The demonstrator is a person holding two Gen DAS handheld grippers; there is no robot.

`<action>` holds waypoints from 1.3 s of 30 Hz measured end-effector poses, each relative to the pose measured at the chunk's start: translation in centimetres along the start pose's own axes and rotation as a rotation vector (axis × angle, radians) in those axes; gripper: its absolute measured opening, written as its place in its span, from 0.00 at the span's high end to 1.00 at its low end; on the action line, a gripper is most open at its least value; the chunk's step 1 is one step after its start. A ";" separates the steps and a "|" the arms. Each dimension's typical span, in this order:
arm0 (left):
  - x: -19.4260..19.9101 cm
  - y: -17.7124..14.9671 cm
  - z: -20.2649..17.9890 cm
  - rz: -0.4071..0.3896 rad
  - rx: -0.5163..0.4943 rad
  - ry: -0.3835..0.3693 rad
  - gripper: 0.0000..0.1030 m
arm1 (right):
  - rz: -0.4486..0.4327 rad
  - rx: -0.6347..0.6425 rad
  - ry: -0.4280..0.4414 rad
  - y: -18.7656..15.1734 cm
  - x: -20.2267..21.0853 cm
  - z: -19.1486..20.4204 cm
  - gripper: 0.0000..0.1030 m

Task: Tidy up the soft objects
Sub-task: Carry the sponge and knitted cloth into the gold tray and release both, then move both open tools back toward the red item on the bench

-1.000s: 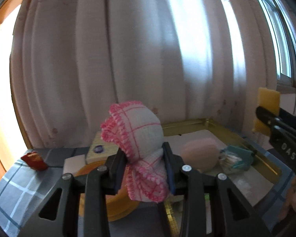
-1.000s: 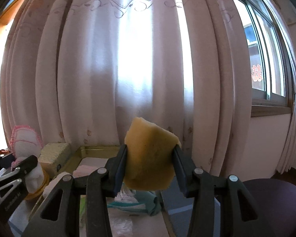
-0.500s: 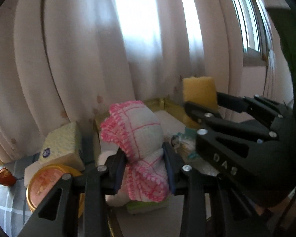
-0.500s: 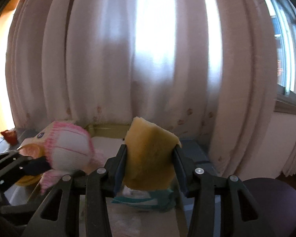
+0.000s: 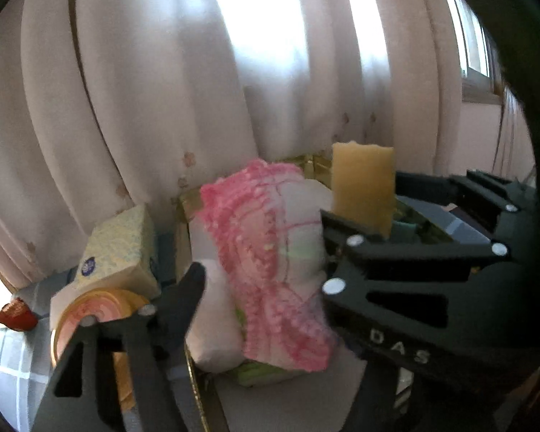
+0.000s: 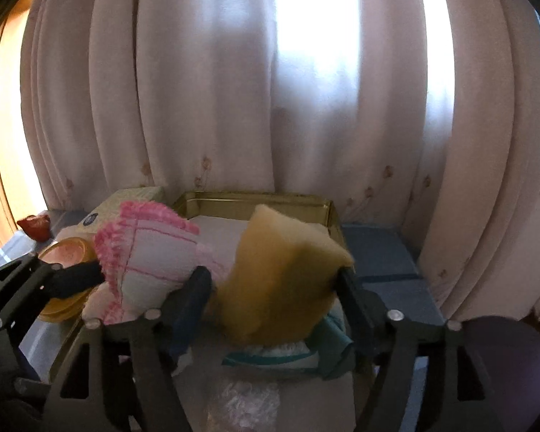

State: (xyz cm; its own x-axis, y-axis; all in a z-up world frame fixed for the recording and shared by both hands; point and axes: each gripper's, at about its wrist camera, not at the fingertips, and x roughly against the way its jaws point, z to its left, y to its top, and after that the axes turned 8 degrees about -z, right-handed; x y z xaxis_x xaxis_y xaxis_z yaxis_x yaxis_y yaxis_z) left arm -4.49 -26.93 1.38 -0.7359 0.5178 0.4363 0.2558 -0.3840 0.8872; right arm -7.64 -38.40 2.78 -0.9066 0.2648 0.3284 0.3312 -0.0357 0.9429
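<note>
A pink-and-white cloth (image 5: 270,252) is seen between the opening jaws of the left gripper (image 5: 259,280), above the gold tray (image 6: 255,199); the one finger in view stands clear of it. A yellow sponge (image 6: 280,280) lies between the opening jaws of the right gripper (image 6: 273,288), also over the tray; whether the pads press it cannot be told. A teal cloth (image 6: 334,345) rests in the tray below. A tissue box (image 5: 118,248) and a yellow lid (image 5: 97,309) are placed just beside the tray, before a curtain (image 6: 234,90).

L hand-held gripper (image 5: 259,288), R hand-held gripper (image 6: 273,284), jaws opening
</note>
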 end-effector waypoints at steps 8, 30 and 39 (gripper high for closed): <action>1.5 -0.1 0.0 -0.074 -0.005 0.037 0.03 | -0.125 -0.012 -0.046 -0.2 2.4 -0.4 0.25; 4.4 -2.0 8.4 -0.167 0.217 0.320 0.00 | -0.374 -0.155 -0.188 -0.5 7.2 0.7 0.23; 6.1 -3.1 12.1 -0.205 0.205 0.440 0.00 | -0.395 -0.134 -0.122 -0.2 6.8 6.6 0.23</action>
State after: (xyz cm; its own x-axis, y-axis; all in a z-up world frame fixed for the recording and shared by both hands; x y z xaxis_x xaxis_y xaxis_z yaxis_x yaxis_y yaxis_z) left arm -2.21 -13.38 3.09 -0.9661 0.1797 0.1856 0.1640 -0.1285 0.9781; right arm -12.20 -30.25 4.43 -0.9166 0.3952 -0.0601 -0.0789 -0.0316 0.9964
